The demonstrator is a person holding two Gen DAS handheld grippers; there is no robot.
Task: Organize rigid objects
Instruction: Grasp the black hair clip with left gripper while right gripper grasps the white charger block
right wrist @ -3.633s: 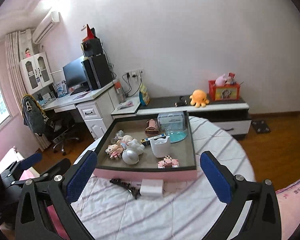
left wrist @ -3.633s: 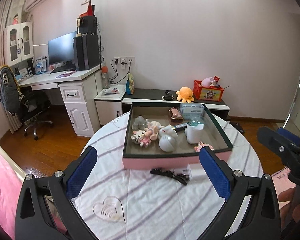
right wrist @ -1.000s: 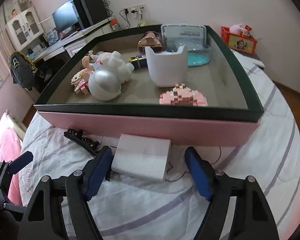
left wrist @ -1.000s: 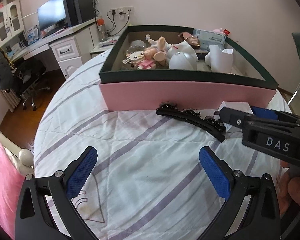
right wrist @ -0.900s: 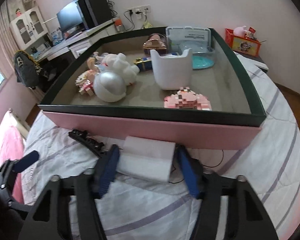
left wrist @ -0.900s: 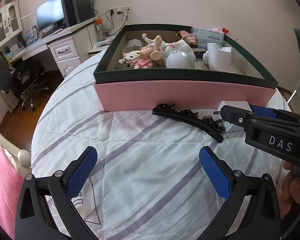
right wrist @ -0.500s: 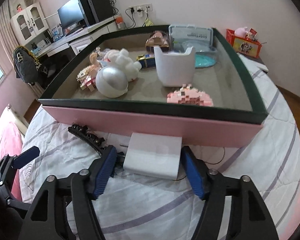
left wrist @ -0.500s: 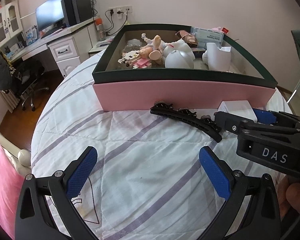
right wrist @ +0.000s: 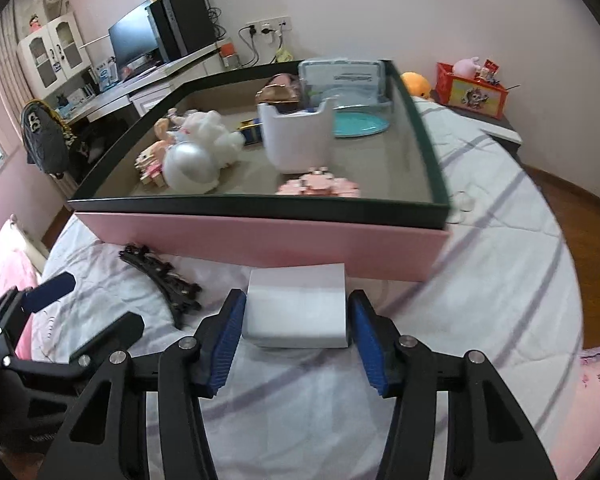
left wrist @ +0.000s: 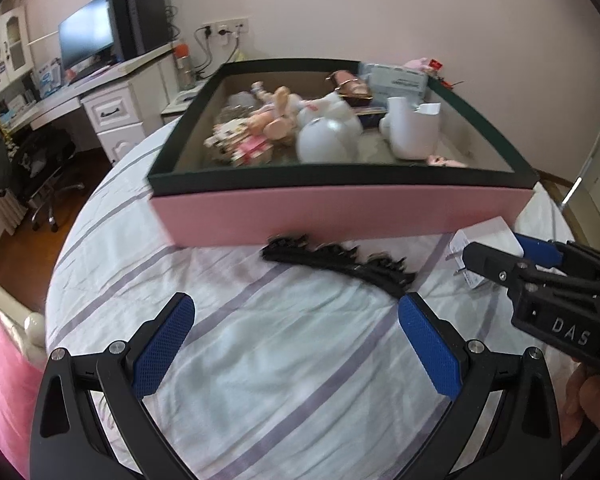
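**Round striped surface, pink box, charger between right fingers**

Striped white cloth covered the round surface (left wrist: 300, 360), with pink walls and a desk with a monitor (right wrist: 134, 42) behind.

Right gripper (right wrist: 296, 334): jaws had just been closing around the white charger block (right wrist: 300, 304). Blue pads sat on either side of the block, left pad at its edge, right pad just beside its other edge; firm contact could not be confirmed. In the left wrist view the block (left wrist: 486, 246) showed its metal prongs toward the camera and appeared slightly lifted or tilted beside the right gripper (left wrist: 512, 256), though whether it was clear of the cloth could not be told.

Left gripper (left wrist: 296, 344): fingers (left wrist: 162, 346) spread wide, nothing between them, hovering over bare cloth.

Black hair clip (left wrist: 336, 262): lay on the cloth just ahead of the left gripper, touching or nearly touching the front wall of the box; its right end lay near the charger block.

Pink box (left wrist: 340, 212) with dark green rim: stood behind clip and charger. Inside: a white cup-like holder (right wrist: 296, 140), a silver-white ball (right wrist: 190, 166), a pink brick figure (right wrist: 320, 186), dolls and a plush toy at left, a teal dish (right wrist: 358, 124) and a clear case at the back.

A person's hand (left wrist: 588, 404) showed at the lower right edge of the left wrist view.
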